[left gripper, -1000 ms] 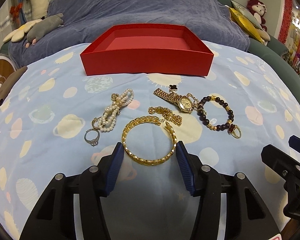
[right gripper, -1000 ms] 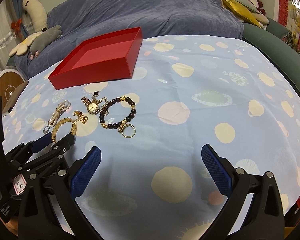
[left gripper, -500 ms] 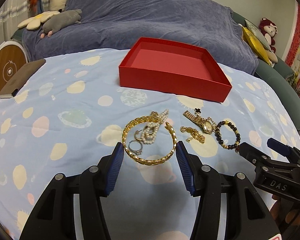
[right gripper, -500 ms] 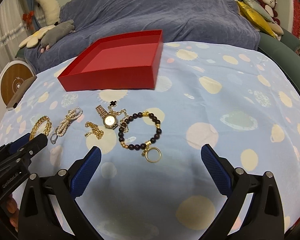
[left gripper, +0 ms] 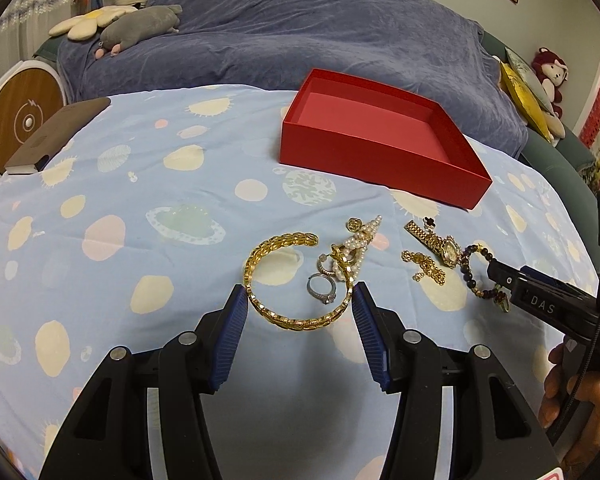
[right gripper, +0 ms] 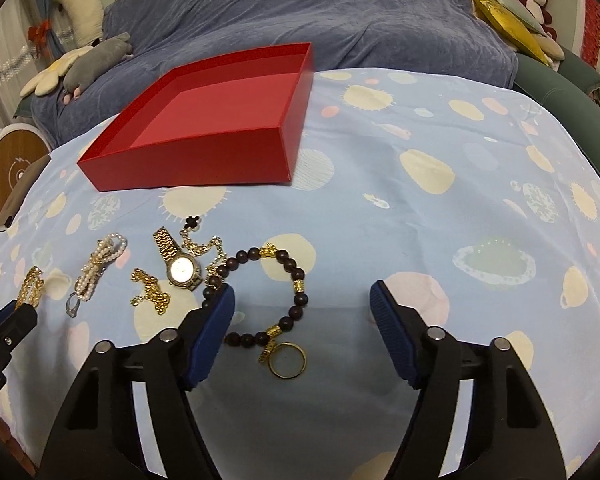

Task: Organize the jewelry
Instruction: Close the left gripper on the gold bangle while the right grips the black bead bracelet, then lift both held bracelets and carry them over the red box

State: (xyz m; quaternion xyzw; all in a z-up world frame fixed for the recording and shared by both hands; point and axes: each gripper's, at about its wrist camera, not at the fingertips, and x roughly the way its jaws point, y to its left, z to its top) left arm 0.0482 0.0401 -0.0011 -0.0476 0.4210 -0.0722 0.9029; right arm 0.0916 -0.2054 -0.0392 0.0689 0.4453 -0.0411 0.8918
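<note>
My left gripper (left gripper: 299, 304) is shut on a gold bangle (left gripper: 268, 310) and holds it above the blue cloth; both pads touch the bangle's sides. Seen past it lie a silver ring (left gripper: 322, 288) and a pearl bracelet (left gripper: 358, 245). An empty red box (left gripper: 384, 152) stands behind, also in the right wrist view (right gripper: 204, 152). My right gripper (right gripper: 302, 300) is open over a dark bead bracelet (right gripper: 296, 280) with a gold ring (right gripper: 287, 361). A gold watch (right gripper: 180, 266), a gold chain (right gripper: 150, 290) and a clover necklace (right gripper: 198, 236) lie to its left.
A blue sofa (left gripper: 300, 36) with soft toys (left gripper: 140, 26) runs behind the table. A brown notebook (left gripper: 56, 136) lies at the far left edge. Yellow cushions (right gripper: 504, 20) sit at the back right.
My left gripper has lifted the gold bangle and swung left with it. My right gripper has moved in closer over the bead bracelet and the gold ring.
</note>
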